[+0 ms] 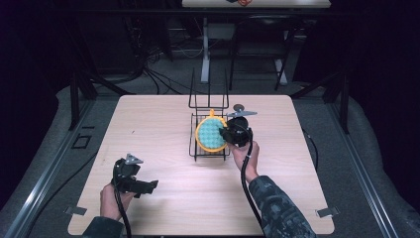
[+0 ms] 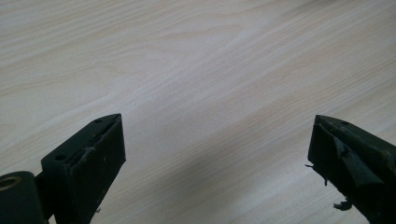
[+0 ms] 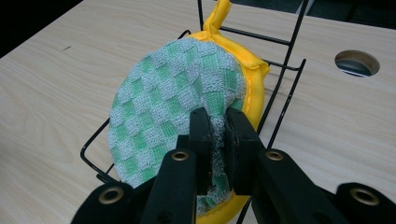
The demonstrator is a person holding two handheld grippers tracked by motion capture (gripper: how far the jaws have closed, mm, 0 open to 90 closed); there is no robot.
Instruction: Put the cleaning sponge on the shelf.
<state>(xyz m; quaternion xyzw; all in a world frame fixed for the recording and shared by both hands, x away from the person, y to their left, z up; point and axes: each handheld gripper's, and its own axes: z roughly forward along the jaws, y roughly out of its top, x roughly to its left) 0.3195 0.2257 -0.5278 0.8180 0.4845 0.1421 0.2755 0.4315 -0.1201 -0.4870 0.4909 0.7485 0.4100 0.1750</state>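
Jaws of the right gripper [image 3: 217,140] are pinched tight on the edge of a round green-checked pot holder [image 3: 177,112] with yellow trim, which sits tilted inside the black wire rack [image 1: 195,148] just ahead of that hand. Well off toward the person's near left, the left gripper [image 2: 217,154] hangs over bare wooden table [image 2: 196,70], jaws spread wide, nothing between them.

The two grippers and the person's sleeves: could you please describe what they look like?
Both the left gripper and the right gripper are black, each with two flat black jaws, a grey three-cornered plate on top and a trailing black cable. Brass-coloured rings sit at the jaw pivots. The left gripper's pads look worn and frayed. The right sleeve is dark and patterned.
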